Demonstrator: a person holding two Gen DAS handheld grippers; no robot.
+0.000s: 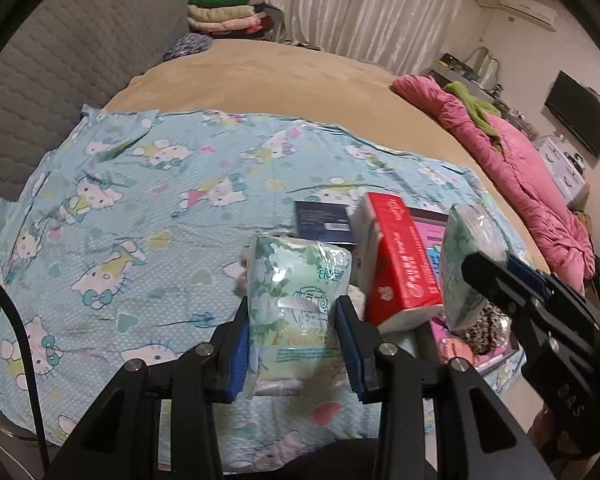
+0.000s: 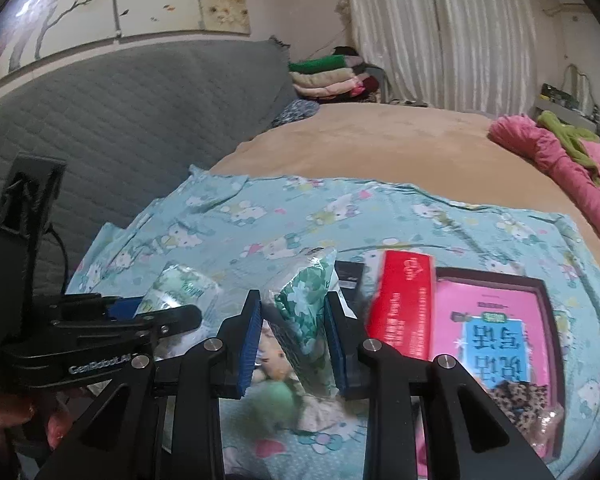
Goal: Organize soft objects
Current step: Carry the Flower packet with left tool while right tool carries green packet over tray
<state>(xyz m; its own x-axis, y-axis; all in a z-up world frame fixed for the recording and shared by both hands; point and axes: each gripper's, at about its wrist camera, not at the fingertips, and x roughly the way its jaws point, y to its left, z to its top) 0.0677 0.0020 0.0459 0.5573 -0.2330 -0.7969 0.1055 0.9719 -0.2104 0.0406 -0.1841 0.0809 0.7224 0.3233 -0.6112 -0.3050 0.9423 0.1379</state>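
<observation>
Left gripper (image 1: 292, 344) clamps pale-green floral tissue pack (image 1: 296, 312), lower centre. Right gripper (image 2: 292, 344) clamps darker leaf-print pack (image 2: 306, 320). Beneath: cartoon-cat blue sheet (image 1: 120, 200), tan bed (image 1: 280, 76), white curtains (image 1: 360, 4).

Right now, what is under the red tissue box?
The red tissue box leans over a pink book in a dark tray and a dark box. What lies under its base is hidden.
</observation>
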